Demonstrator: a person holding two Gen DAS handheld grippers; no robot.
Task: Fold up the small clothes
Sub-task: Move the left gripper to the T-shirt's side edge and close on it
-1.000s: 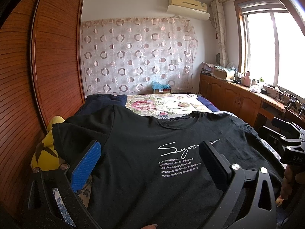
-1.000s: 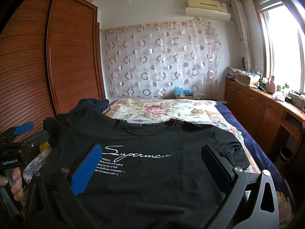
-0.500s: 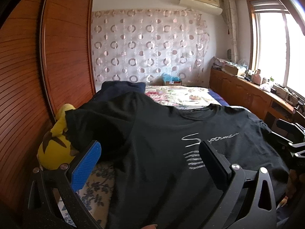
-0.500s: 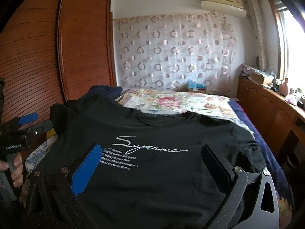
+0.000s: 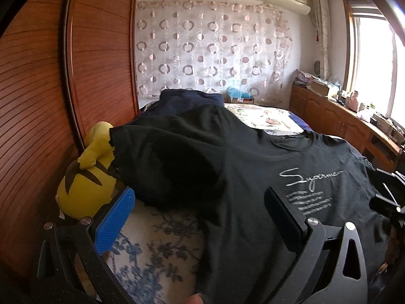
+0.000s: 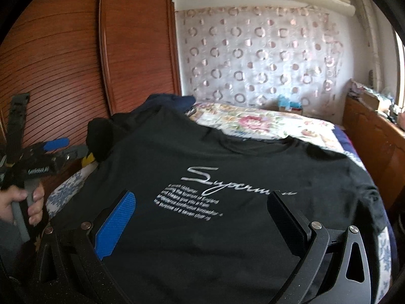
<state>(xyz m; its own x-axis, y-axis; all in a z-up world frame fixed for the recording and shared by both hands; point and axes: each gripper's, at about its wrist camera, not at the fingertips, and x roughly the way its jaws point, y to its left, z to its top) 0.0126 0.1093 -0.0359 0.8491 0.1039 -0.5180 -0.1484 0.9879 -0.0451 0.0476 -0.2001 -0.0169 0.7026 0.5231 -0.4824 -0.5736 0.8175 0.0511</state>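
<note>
- Tee (image 5: 253, 177) lies flat on bed (image 5: 162, 248), print up, no fold made yet; judged very early in task.
- Left sleeve (image 5: 157, 157) spread toward yellow plush (image 5: 83, 187).
- Left gripper (image 5: 197, 212) fingers spread wide, empty, over tee's left edge near sleeve.
- Right gripper (image 6: 200, 217) fingers also wide apart, empty, over print.
- Left to do: sleeves in, body folded; all of it.

Black T-shirt (image 6: 227, 167), white script print facing up, spread front-up across the bed, left sleeve humped
</note>
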